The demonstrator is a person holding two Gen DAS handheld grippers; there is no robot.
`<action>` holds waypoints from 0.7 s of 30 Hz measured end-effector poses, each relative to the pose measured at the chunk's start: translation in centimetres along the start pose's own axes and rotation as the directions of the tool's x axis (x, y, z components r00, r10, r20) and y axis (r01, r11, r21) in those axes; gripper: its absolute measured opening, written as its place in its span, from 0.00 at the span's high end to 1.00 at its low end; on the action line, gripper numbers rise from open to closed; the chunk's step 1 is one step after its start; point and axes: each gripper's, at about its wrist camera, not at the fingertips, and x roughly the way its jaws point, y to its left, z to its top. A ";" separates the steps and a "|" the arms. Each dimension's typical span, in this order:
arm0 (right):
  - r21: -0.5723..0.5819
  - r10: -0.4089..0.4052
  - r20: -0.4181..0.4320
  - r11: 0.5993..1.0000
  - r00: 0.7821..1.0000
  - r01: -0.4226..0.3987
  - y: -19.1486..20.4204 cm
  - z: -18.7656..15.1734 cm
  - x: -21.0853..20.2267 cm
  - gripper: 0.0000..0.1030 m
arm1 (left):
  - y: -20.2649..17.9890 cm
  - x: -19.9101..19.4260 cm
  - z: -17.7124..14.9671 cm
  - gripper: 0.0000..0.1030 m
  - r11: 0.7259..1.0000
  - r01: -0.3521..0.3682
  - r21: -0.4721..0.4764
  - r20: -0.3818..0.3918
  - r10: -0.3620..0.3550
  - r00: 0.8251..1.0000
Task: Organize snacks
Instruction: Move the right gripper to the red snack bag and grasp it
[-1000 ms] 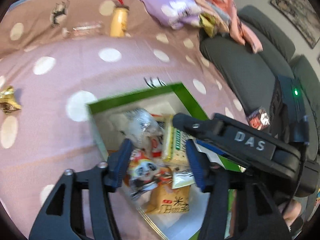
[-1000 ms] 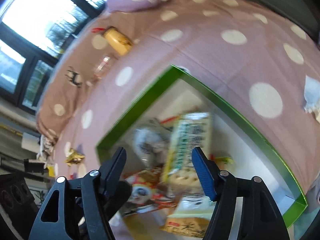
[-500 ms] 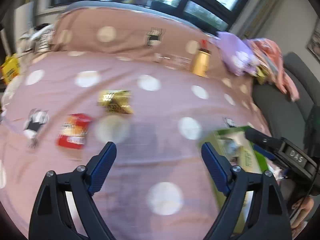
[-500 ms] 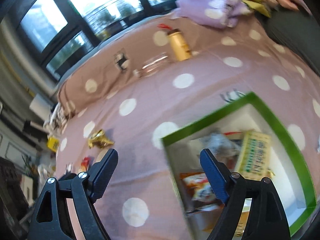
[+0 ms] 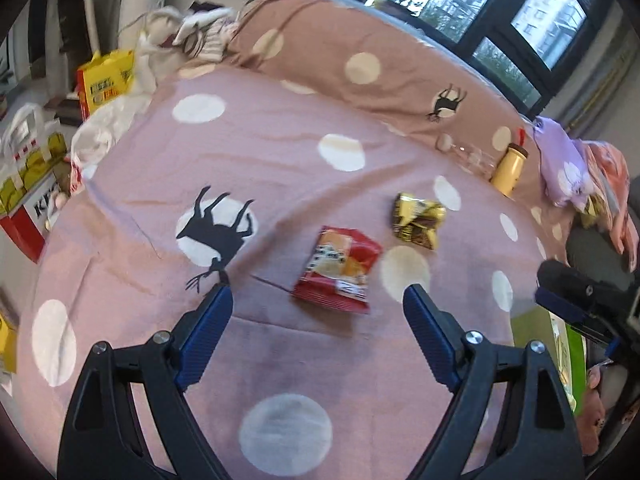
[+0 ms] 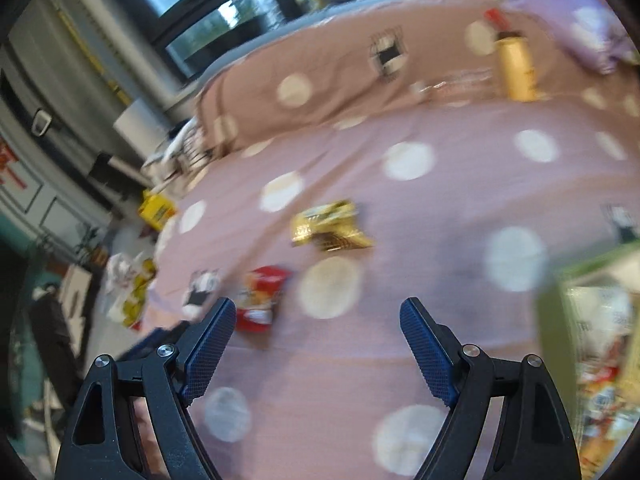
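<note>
Hovering above the pink polka-dot bedspread (image 5: 280, 152), the left gripper (image 5: 318, 300) has its blue-padded jaws spread wide and empty, with a red snack packet (image 5: 338, 270) lying flat just beyond them and a gold packet (image 5: 418, 220) a little further on. The right gripper (image 6: 318, 314) is equally wide and empty; the green-rimmed snack box (image 6: 550, 304) sits at its right edge.

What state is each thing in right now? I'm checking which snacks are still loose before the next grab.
red snack packet: lying flat on the bedspread, not boxed
gold snack packet: crumpled, loose on the bedspread
green box: open, snacks inside
yellow bottle: upright, capped
left gripper: open, empty
right gripper: open, empty
</note>
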 end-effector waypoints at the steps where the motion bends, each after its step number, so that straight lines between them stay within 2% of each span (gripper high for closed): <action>1: -0.003 0.028 -0.032 1.000 0.999 -0.028 0.8 0.4 1.3 0.17 | 0.5 0.6 0.1 0.15 1.000 0.007 -0.014 -0.009 -0.007 1.000; 5: 0.000 0.064 -0.127 0.998 0.990 -0.065 2.9 1.4 5.5 0.17 | 1.4 2.7 0.1 0.17 0.997 0.045 -0.060 -0.034 -0.048 0.998; 9: 0.012 0.063 -0.192 0.998 0.979 -0.062 4.2 2.1 10.0 0.17 | 1.2 5.2 0.3 0.28 0.997 0.061 -0.052 -0.088 -0.065 0.994; 12: 0.020 0.069 -0.252 0.998 0.965 -0.066 4.7 2.1 13.3 0.17 | 1.1 6.4 0.3 0.34 0.996 0.069 -0.048 -0.100 -0.074 0.992; 14: 0.005 0.069 -0.276 0.998 0.959 -0.070 5.1 2.0 15.1 0.22 | 1.2 6.4 0.3 0.36 0.996 0.075 -0.041 -0.079 -0.078 0.994; 17: -0.023 0.044 -0.297 0.998 0.954 -0.054 5.3 2.0 16.8 0.28 | 1.5 6.5 0.3 0.53 0.995 0.083 -0.047 -0.082 -0.086 0.993; 19: -0.029 0.037 -0.308 0.998 0.951 -0.048 5.3 1.7 17.8 0.33 | 1.7 6.6 0.3 0.59 0.993 0.100 -0.063 -0.085 -0.105 0.991; 20: -0.033 0.028 -0.299 0.999 0.954 -0.040 5.3 1.6 17.8 0.39 | 1.7 6.7 0.3 0.65 0.993 0.099 -0.061 -0.088 -0.104 0.991; 21: -0.041 0.024 -0.288 0.998 0.957 -0.038 5.3 1.5 17.6 0.48 | 1.6 6.7 0.2 0.70 0.994 0.099 -0.053 -0.089 -0.104 0.991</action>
